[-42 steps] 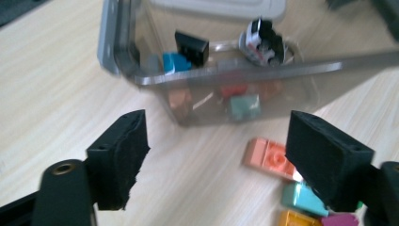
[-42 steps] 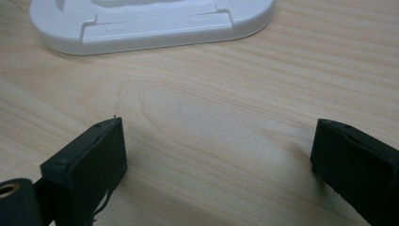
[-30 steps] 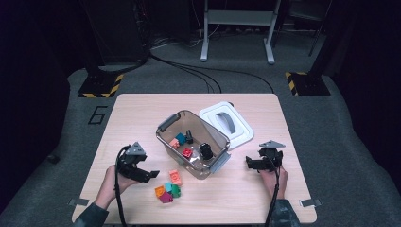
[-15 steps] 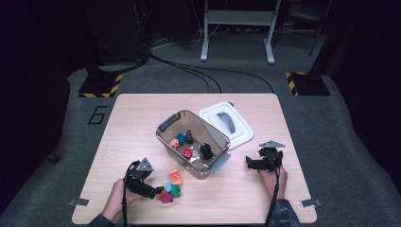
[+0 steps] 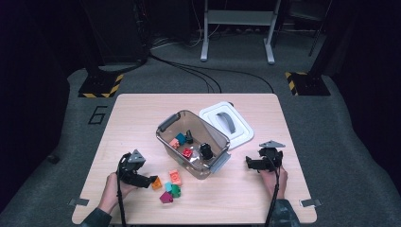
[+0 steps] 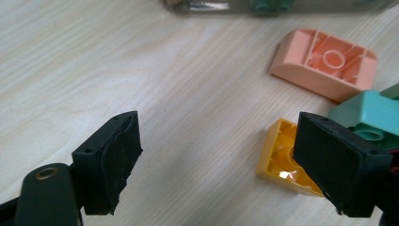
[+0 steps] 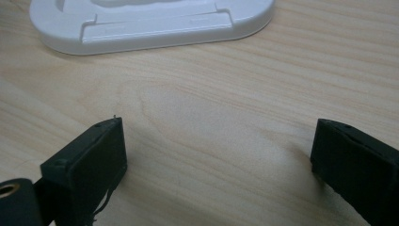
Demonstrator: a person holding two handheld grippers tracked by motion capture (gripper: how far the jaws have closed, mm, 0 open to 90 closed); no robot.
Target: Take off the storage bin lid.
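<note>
The left gripper [image 5: 152, 179] sits low over the tabletop [image 5: 137, 113] with its jaws spread and nothing between them, having just closed a little. The orange brick [image 6: 282, 162] lies off to one side of that gap rather than inside it: in the left gripper view it rests upside down, hollow side up, just beside and partly behind the right-hand jaw, while the bare wood runs between the pads. From the high view the same brick [image 5: 156, 183] lies right at the tip of this gripper, at the near-left edge of a small cluster with the salmon brick [image 5: 175, 177], the teal and green pieces [image 5: 172, 189] and a magenta one [image 5: 166, 197], all in front of the clear bin [image 5: 166, 124]. So the likely pick calls for a short sideways shift toward the cluster to bring the brick between the pads. The right gripper [image 5: 248, 163] is well apart on the far side of the bin, near the white lid [image 5: 241, 124], its jaws wide and empty, so the left hand is plainly the nearer one.
</note>
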